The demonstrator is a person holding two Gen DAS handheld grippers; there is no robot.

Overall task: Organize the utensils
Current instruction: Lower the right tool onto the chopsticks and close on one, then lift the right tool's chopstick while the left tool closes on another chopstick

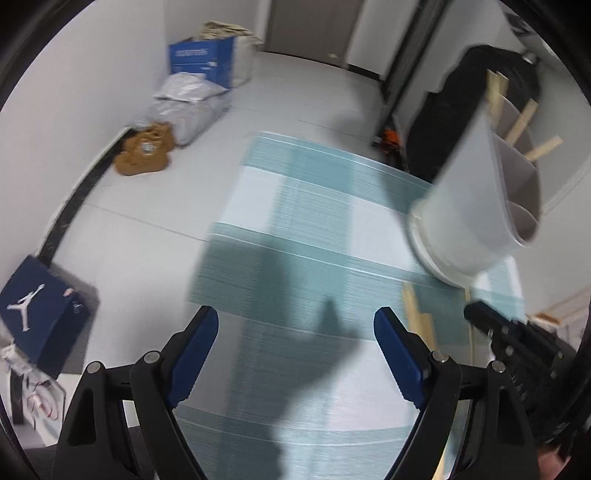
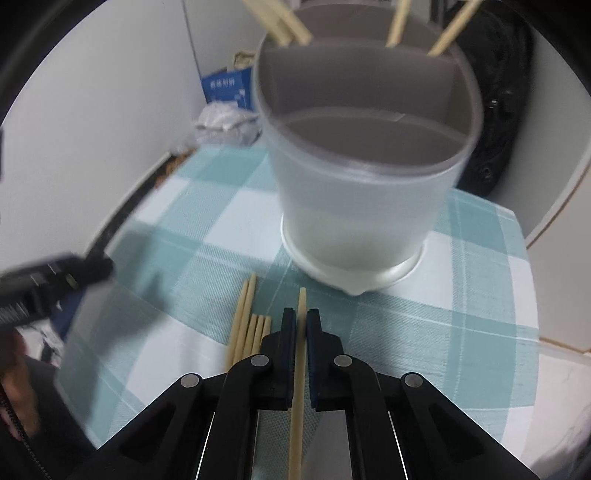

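Note:
My right gripper (image 2: 301,314) is shut on a single wooden chopstick (image 2: 302,301), whose tip sticks out just past the fingertips. It points at the foot of a frosted white utensil holder (image 2: 362,206) with divided compartments. Several chopsticks (image 2: 288,26) stand in the holder's far sections. A small bunch of loose chopsticks (image 2: 247,328) lies on the checked cloth (image 2: 207,236) just left of my right gripper. My left gripper (image 1: 295,332) is open over the cloth (image 1: 295,221) with nothing between its blue pads. The holder (image 1: 476,206) stands to its upper right.
The cloth-covered table drops off to a white floor on the left, where a blue carton (image 1: 203,61), a grey bag (image 1: 188,107), a brown item (image 1: 146,151) and a dark shoebox (image 1: 40,306) sit. A black bag (image 1: 465,110) stands behind the holder.

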